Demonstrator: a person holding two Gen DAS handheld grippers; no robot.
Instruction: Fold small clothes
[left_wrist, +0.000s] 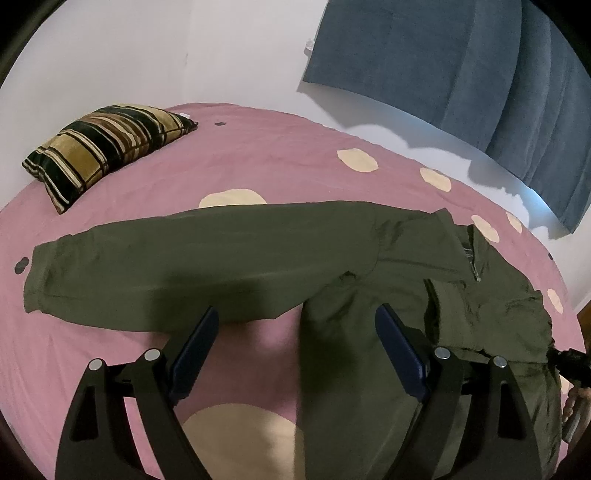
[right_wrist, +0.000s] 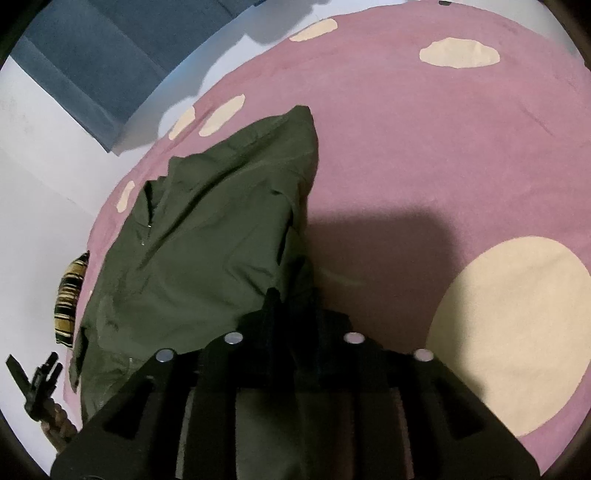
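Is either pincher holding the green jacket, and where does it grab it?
The right gripper pinches the green jacket at its near edge. The left gripper is open, holding nothing.

One olive-green jacket (left_wrist: 229, 258) is recorded, spread on the pink bedspread (left_wrist: 258, 166). One striped cushion (left_wrist: 107, 147) is counted beyond the jacket's outstretched sleeve, and one blue curtain (left_wrist: 461, 70) is noted on the wall behind the jacket's collar end. Two grippers are logged at the jacket's near edge: the left gripper (left_wrist: 295, 325) and the right gripper (right_wrist: 291, 314).
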